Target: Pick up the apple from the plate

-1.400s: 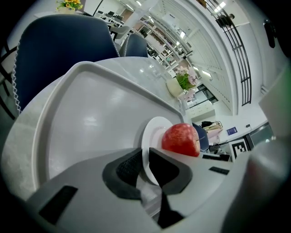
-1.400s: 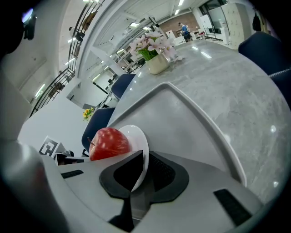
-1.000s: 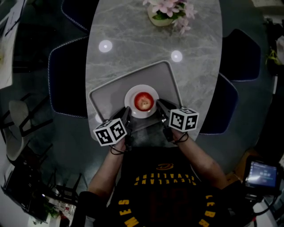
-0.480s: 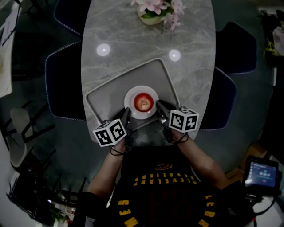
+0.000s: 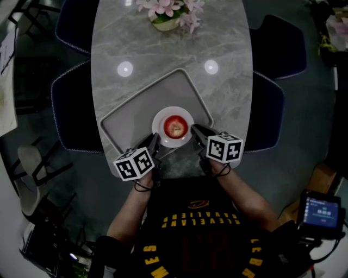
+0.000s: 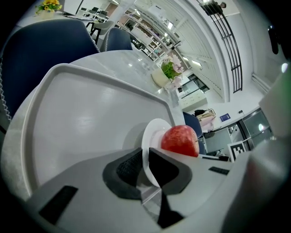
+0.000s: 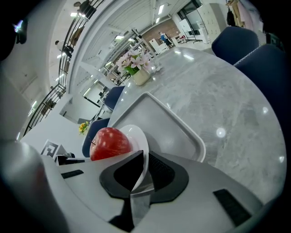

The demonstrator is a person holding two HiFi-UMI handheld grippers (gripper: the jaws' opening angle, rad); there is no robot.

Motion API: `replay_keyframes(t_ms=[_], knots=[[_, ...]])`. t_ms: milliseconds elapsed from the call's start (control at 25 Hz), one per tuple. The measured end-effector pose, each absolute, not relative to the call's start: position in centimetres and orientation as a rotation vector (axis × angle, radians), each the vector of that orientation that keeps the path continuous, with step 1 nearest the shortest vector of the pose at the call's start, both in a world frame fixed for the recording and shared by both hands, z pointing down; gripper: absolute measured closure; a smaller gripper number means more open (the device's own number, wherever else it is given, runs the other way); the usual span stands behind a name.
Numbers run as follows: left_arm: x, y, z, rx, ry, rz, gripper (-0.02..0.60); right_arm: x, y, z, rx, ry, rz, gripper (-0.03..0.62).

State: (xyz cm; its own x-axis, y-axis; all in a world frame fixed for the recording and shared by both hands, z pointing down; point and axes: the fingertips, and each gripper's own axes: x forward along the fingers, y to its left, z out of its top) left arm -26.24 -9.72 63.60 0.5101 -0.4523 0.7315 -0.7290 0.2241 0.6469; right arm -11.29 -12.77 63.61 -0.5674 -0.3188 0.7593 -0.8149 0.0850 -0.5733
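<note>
A red apple (image 5: 175, 127) sits on a small white plate (image 5: 163, 117), over the near right part of a grey tray (image 5: 130, 119). My left gripper (image 5: 155, 143) is shut on the plate's near left rim. My right gripper (image 5: 196, 131) is shut on its near right rim. In the left gripper view the plate (image 6: 152, 132) runs edge-on between the jaws of the left gripper (image 6: 146, 157), with the apple (image 6: 179, 141) just beyond. In the right gripper view the plate (image 7: 138, 136) is likewise pinched by the right gripper (image 7: 143, 161), with the apple (image 7: 109, 143) to the left.
The tray lies on an oval grey marble table (image 5: 228, 98). A pot of pink flowers (image 5: 167, 16) stands at the far end. Dark blue chairs (image 5: 70, 108) (image 5: 269, 114) flank the table. A small lit screen (image 5: 321, 212) is at the lower right.
The head view has swung, so the table and flowers shifted left in frame. Both grippers, plate and apple keep about the same place.
</note>
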Motion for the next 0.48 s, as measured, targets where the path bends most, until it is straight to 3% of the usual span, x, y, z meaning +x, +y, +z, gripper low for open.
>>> replay_keyframes(t_ms=[480], knots=[[-21.4,-8.2,62.1,1.436,-1.081,0.272,0.534,-6.8,-10.4,62.0,1.143,-1.955,1.519,0.553]])
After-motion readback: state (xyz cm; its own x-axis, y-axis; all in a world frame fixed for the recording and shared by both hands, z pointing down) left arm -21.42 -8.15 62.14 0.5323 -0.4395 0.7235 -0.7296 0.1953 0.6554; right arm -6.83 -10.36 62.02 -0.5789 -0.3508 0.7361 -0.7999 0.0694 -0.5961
